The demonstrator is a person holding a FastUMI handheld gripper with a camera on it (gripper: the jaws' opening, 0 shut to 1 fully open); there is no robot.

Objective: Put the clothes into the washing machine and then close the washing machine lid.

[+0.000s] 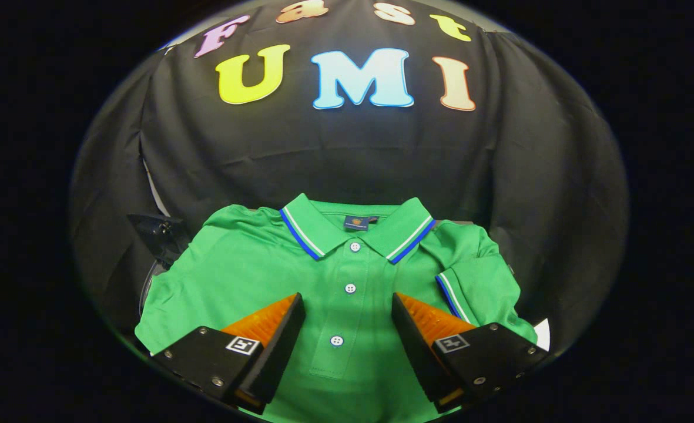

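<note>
Black cloth (pixel 347 147) formed the booth's far wall, hanging in soft vertical folds and creases, and wrapped around to both sides. The surface under the garment was almost wholly hidden; what it was made of could not be told. At the left, just past the shirt's shoulder, a dark angular object (pixel 156 232) stuck out, too dim to identify. A small white corner (pixel 542 333) showed at the near right, beside the shirt's edge.

A green polo shirt (pixel 247 276) lay flat, front up, collar toward the far wall. Its fabric looked like a fine matte knit with gentle wrinkles. The collar (pixel 308 229) was spread open and trimmed with blue and white stripes; the same trim edged the right sleeve cuff (pixel 449 294), which was folded inward over the body. Three round white buttons (pixel 350 288) ran down the placket, and a small dark label sat inside the neck.

The gripper (pixel 347 314) was above the shirt's chest with its fingers spread wide, wedge-shaped with ribbed inner faces, the placket between them. Whether their tips touched the cloth could not be told.
</note>
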